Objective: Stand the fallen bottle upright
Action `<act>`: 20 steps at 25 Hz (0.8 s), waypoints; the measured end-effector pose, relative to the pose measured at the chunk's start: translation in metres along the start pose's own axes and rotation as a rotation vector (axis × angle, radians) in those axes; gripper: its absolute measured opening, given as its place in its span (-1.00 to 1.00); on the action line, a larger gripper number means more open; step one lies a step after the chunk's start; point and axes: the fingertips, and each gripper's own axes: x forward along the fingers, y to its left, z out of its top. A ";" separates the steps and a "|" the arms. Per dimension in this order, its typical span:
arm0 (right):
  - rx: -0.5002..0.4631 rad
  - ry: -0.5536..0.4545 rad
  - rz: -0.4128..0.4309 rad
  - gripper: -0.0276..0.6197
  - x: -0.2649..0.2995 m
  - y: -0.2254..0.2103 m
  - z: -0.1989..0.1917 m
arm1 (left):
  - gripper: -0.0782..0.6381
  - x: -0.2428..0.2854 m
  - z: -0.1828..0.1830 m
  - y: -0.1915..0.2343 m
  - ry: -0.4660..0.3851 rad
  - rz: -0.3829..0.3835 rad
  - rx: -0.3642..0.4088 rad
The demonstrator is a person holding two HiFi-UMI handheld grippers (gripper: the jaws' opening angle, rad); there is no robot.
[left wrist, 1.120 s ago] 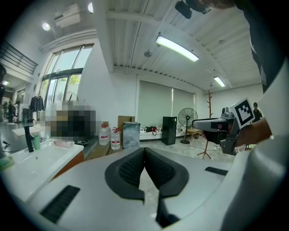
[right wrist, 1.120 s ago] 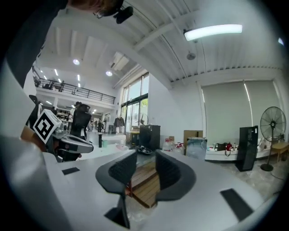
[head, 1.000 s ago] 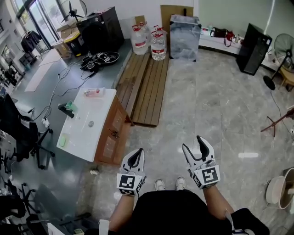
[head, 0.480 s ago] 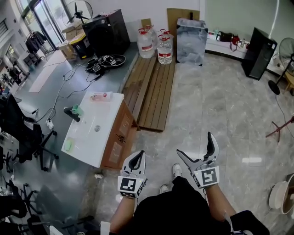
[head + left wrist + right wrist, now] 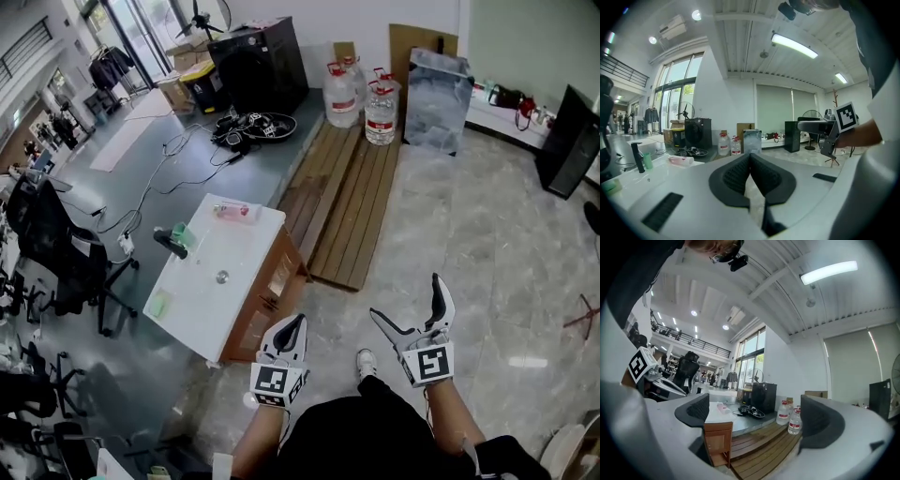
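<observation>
The fallen bottle (image 5: 234,212) lies on its side at the far edge of the white surface (image 5: 239,248), close to a far corner. Well apart from it, above the floor, the left hand-held gripper (image 5: 297,322) has its jaws pressed together, empty. The right hand-held gripper (image 5: 405,298) has just been opening, and its jaws stand wide with nothing between them.
</observation>
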 end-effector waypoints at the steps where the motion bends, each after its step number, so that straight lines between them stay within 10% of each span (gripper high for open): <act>1: -0.009 -0.007 0.012 0.94 0.013 -0.004 0.000 | -0.73 0.009 0.004 0.007 -0.001 0.016 -0.003; 20: -0.049 -0.187 0.365 0.94 0.196 -0.005 0.021 | -0.73 0.070 0.032 0.091 0.034 0.328 -0.068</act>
